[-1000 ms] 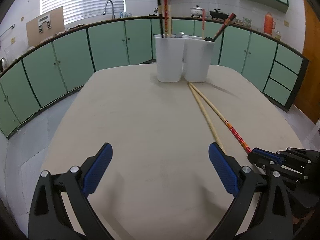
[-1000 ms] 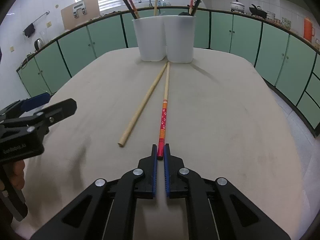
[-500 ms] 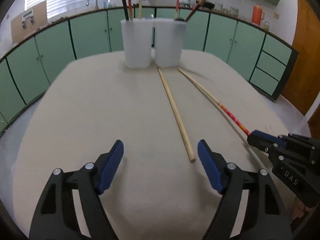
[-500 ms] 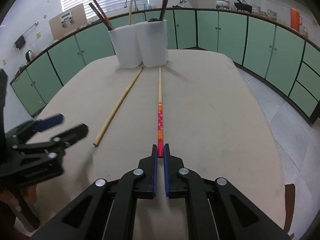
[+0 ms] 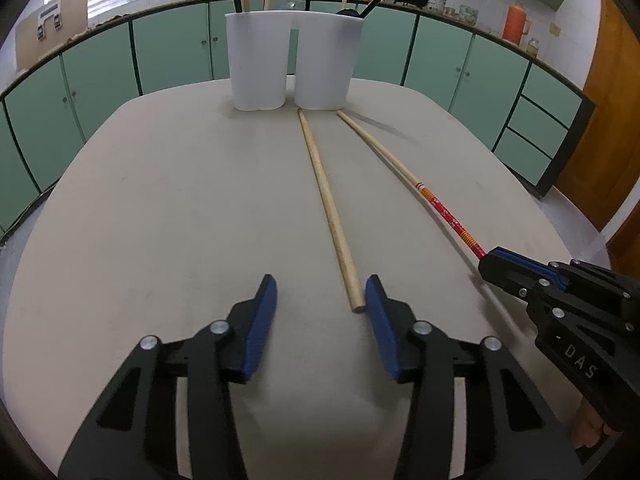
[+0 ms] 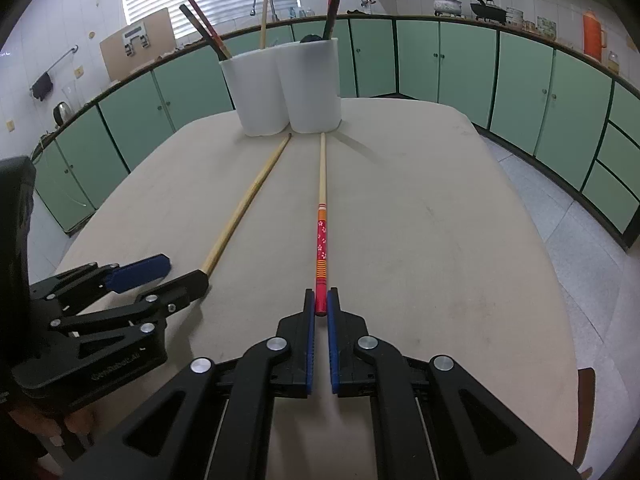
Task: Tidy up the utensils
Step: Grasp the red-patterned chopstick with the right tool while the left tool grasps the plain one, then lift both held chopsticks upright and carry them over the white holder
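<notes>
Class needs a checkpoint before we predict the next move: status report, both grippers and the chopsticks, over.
Right gripper shut on red-handled chopstick. Left gripper open, plain chopstick end between its fingers, flat on table. White holders ahead, path unobstructed.

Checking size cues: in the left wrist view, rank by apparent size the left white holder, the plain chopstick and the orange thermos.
1. Plain chopstick, longest, though nearest the camera.
2. Left white holder, shorter but much bulkier.
3. Orange thermos, smallest; it stands far back.

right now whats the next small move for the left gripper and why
Probably close the left gripper on the plain chopstick: its near end already lies between the open fingers, close to the right pad, while the right gripper is shut on the red-ended chopstick.
</notes>
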### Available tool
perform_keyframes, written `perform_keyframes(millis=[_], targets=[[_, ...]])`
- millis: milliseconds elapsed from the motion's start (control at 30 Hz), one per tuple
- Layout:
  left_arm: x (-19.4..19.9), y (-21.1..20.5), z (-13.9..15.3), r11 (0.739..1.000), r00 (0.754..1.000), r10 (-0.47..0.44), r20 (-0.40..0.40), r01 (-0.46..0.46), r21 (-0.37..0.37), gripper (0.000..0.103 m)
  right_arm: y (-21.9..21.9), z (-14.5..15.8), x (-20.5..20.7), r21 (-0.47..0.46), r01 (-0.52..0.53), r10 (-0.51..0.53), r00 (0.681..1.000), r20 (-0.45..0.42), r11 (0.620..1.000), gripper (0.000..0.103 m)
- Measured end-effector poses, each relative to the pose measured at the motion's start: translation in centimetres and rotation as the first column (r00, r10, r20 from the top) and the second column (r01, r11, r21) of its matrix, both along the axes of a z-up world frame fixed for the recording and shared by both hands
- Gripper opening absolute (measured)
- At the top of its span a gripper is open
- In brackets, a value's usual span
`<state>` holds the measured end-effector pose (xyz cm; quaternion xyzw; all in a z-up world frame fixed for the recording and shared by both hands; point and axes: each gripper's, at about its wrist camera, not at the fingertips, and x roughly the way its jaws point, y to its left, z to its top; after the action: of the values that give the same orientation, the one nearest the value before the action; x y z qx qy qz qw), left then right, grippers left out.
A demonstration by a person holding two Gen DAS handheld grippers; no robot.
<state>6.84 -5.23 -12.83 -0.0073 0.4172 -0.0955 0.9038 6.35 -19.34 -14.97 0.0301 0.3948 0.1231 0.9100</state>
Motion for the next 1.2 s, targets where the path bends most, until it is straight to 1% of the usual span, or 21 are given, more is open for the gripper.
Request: perform_keyframes(millis=[67, 100, 167, 200, 333, 500, 600, 700, 867, 1200], targets=[[0.0, -0.1, 0.0, 1.000, 1.000, -0.002, 0.001, 0.002, -0.002, 0.035, 0.0, 0.0, -0.1, -0.001, -0.001, 0.001, 1.000, 0.002, 1.000, 0.006], [0.0, -0.1, 0.1, 1.000, 1.000, -0.004, 0.002, 0.004, -0.005, 0.028, 0.0, 0.1, -0.1, -0.001, -0.001, 0.001, 1.000, 0.003, 1.000, 0.006], [0.0, -0.1, 0.1, 1.000, 1.000, -0.008, 0.001, 0.008, -0.013, 0.009, -0.1, 0.1, -0.2, 0.001, 0.001, -0.001, 1.000, 0.004, 1.000, 0.006], [0.0, -0.1, 0.0, 1.000, 1.000, -0.009, 0.000, 0.009, -0.015, 0.007, -0.1, 0.1, -0.2, 0.002, 0.001, -0.001, 1.000, 0.005, 1.000, 0.006], [0.0, 0.1, 0.1, 0.999, 1.000, -0.011, -0.002, 0.011, -0.035, 0.006, -0.2, 0.4, -0.3, 0.003, 0.002, -0.002, 1.000, 0.013, 1.000, 0.006], [-0.4, 0.4, 0.8, 1.000, 1.000, -0.013, 0.015, 0.014, -0.028, 0.006, -0.2, 0.9, -0.4, -0.010, 0.000, 0.001, 1.000, 0.031, 1.000, 0.006], [-1.1, 0.7, 1.8, 1.000, 0.999, -0.017, 0.038, 0.017, -0.008, 0.006, -0.2, 1.4, -0.6, -0.020, -0.001, 0.002, 0.999, 0.046, 1.000, 0.006], [-1.6, 1.0, 3.0, 1.000, 0.997, -0.019, 0.069, 0.019, 0.002, 0.006, -0.4, 2.1, -0.8, -0.028, 0.001, 0.001, 0.998, 0.064, 1.000, 0.006], [-2.4, 1.5, 5.9, 1.000, 0.991, -0.018, 0.134, 0.016, 0.012, 0.006, -0.8, 4.0, -1.0, -0.033, 0.000, 0.004, 0.994, 0.108, 0.999, 0.006], [-3.0, 2.1, 11.7, 1.000, 0.967, -0.013, 0.256, 0.016, -0.008, 0.006, -1.9, 10.0, -0.8, -0.020, -0.019, 0.023, 0.974, 0.227, 1.000, 0.006]])
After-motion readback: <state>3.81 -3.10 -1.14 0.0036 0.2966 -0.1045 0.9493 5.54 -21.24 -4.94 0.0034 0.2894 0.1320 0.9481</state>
